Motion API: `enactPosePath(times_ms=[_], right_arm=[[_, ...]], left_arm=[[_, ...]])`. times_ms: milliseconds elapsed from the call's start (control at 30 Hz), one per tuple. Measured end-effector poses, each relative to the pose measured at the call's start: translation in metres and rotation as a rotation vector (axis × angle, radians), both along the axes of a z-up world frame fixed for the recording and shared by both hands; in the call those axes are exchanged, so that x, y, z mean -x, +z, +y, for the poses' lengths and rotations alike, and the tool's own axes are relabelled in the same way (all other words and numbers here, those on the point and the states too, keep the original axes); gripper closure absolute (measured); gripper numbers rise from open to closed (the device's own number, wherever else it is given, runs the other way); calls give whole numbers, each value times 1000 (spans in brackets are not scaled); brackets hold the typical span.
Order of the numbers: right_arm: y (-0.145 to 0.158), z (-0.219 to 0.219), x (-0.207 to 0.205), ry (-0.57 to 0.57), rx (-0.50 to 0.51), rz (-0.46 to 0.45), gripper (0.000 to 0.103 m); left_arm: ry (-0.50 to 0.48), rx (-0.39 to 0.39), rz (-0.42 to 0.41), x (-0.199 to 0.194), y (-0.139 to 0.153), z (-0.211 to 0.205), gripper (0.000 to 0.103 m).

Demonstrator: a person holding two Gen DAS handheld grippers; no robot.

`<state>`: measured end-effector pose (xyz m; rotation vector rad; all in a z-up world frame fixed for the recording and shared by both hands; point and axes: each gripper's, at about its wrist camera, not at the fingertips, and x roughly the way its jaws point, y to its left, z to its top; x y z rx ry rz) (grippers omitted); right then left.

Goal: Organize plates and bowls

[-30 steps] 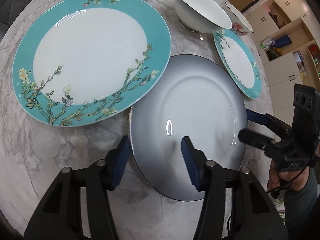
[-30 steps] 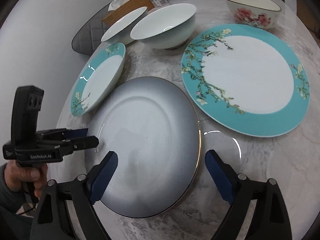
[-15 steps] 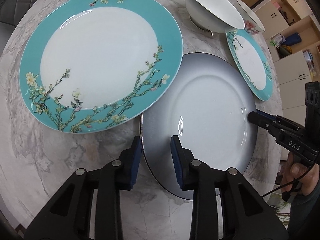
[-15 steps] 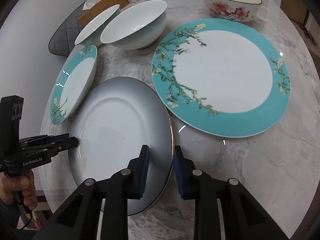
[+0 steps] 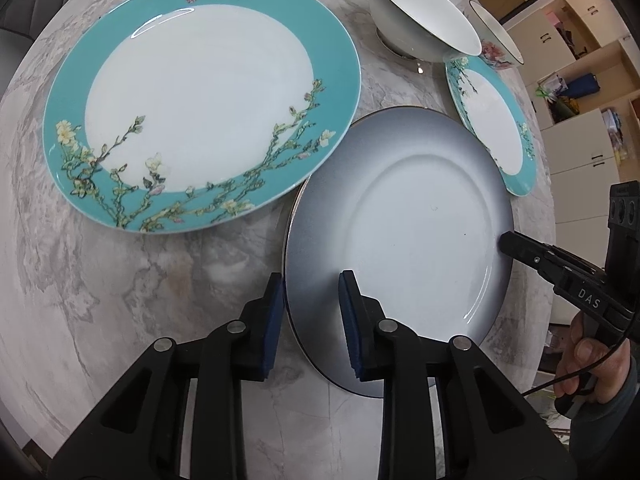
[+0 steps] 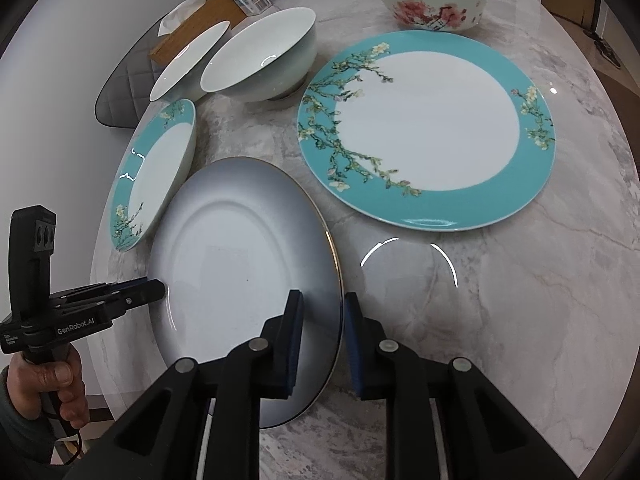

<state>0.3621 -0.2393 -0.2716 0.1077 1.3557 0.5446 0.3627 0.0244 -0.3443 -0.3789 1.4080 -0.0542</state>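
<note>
A grey-rimmed white plate [image 5: 416, 232] [image 6: 236, 264] is held between both grippers, its rim tilted up off the marble table. My left gripper [image 5: 310, 312] is shut on one edge of it; it also shows in the right wrist view [image 6: 154, 288]. My right gripper [image 6: 322, 328] is shut on the opposite edge and shows in the left wrist view [image 5: 506, 244]. A large teal floral plate [image 5: 200, 92] [image 6: 428, 128] lies flat beside it. A small teal plate [image 5: 496, 128] [image 6: 156, 168] sits on the other side.
A white bowl [image 5: 420, 36] [image 6: 264, 56] and a second white bowl [image 6: 188, 64] stand behind the plates. A pink-flowered bowl [image 6: 432, 0] stands at the far edge. A tissue box [image 6: 200, 20] and a grey chair [image 6: 120, 96] are beyond. Cabinets [image 5: 576, 80] stand past the table.
Both grippers went from wide open to closed on opposite edges of the grey plate. The plate has lifted and tilted slightly between them.
</note>
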Motion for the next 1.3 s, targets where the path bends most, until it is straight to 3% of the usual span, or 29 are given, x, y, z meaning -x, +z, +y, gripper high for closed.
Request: enactPosePath(times_ms=[500, 967, 1300], right_arm=[[32, -3, 58, 0, 13, 24, 81], [12, 4, 113, -17, 75, 85, 81], [2, 15, 126, -38, 147, 70, 80]], left_arm=[[-17, 14, 21, 72, 34, 1, 78], [-58, 12, 67, 145, 21, 12, 78], [-96, -1, 70, 153, 12, 17, 77]])
